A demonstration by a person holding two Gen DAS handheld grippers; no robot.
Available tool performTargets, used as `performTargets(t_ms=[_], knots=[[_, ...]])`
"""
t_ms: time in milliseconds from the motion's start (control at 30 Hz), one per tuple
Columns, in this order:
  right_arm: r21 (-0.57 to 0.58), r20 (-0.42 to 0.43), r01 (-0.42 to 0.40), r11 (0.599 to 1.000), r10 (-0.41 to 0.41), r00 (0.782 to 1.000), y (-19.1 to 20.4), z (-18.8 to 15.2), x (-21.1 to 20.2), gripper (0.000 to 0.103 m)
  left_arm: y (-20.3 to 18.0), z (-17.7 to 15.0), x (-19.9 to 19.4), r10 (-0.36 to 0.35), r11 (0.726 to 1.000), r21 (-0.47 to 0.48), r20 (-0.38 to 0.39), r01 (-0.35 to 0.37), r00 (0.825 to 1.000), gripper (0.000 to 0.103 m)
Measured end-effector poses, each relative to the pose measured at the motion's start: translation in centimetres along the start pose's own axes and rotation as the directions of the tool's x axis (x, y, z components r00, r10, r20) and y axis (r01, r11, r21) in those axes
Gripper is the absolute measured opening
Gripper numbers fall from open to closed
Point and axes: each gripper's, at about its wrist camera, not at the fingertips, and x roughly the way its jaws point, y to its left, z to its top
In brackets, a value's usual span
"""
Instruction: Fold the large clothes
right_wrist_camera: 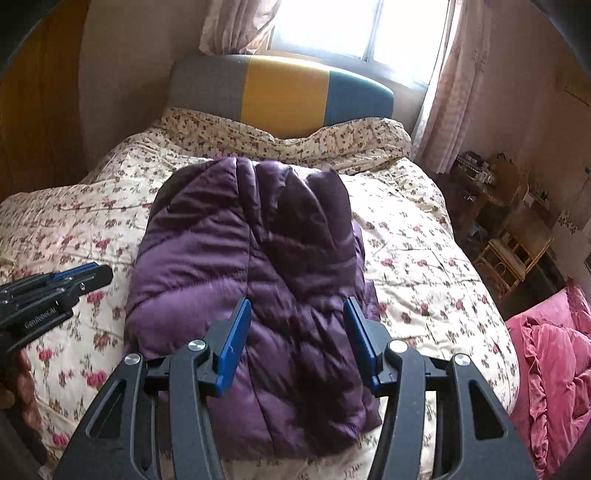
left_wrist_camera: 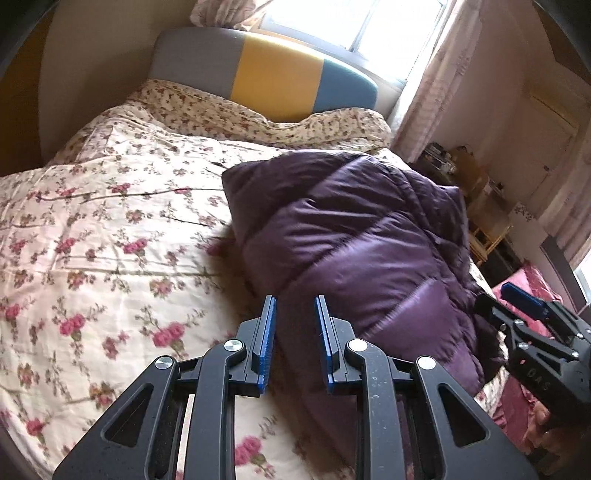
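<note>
A purple quilted down jacket (right_wrist_camera: 251, 266) lies folded into a thick bundle on the floral bedspread (right_wrist_camera: 417, 258). It also shows in the left wrist view (left_wrist_camera: 362, 251), right of centre. My left gripper (left_wrist_camera: 294, 301) is open and empty, hovering over the jacket's near left edge. My right gripper (right_wrist_camera: 297, 304) is open wide and empty, above the jacket's near end. The right gripper shows at the right edge of the left wrist view (left_wrist_camera: 524, 314); the left gripper shows at the left edge of the right wrist view (right_wrist_camera: 74, 280).
A grey, yellow and blue headboard (right_wrist_camera: 284, 96) stands at the far end under a bright window (right_wrist_camera: 351, 29). A pink quilt (right_wrist_camera: 554, 362) lies right of the bed. Rattan chairs (right_wrist_camera: 513, 251) and a cluttered table stand by the right wall.
</note>
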Motion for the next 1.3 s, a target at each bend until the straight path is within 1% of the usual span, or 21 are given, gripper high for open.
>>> performTargets(t_ms=[200, 400, 567, 600, 767, 867, 1167, 1300], knots=[[-0.007, 0.006, 0.005, 1.000, -0.005, 1.000, 0.7, 2.1, 1.8, 0.051, 0.8, 1.7, 1.4, 0.020, 1.000, -0.001, 0.001, -0.020, 1.000, 0.021], [0.003, -0.008, 0.018, 1.000, -0.018, 1.000, 0.7, 3.7, 4.3, 0.050, 0.9, 3.1, 2.7, 0.025, 1.000, 0.001, 0.001, -0.025, 1.000, 0.021], [0.012, -0.037, 0.039, 0.999, -0.038, 0.999, -0.1, 4.1, 6.3, 0.050, 0.8, 3.8, 3.8, 0.025, 1.000, 0.007, -0.003, -0.025, 1.000, 0.021], [0.014, -0.043, 0.041, 0.999, -0.041, 0.998, -0.4, 4.1, 6.7, 0.048, 0.7, 4.0, 4.0, 0.024, 1.000, 0.007, -0.003, -0.024, 1.000, 0.021], [0.021, -0.098, 0.051, 0.998, -0.049, 0.994, -1.6, 3.6, 8.7, 0.040, 0.2, 4.5, 5.1, 0.016, 1.000, 0.018, -0.012, -0.016, 1.000, 0.021], [0.027, -0.128, 0.052, 0.998, -0.049, 0.991, -2.2, 3.0, 9.8, 0.038, -0.4, 4.7, 5.8, 0.007, 1.000, 0.030, -0.019, -0.006, 1.000, 0.021], [0.068, -0.179, 0.049, 0.996, -0.036, 0.983, -4.3, 0.3, 12.1, 0.038, -3.0, 4.6, 8.0, -0.025, 0.997, 0.067, -0.045, 0.028, 0.999, 0.021], [0.110, -0.175, 0.033, 0.993, -0.014, 0.984, -5.5, -1.0, 13.2, 0.038, -4.5, 4.0, 9.2, -0.007, 0.994, 0.107, -0.051, 0.012, 0.999, 0.021]])
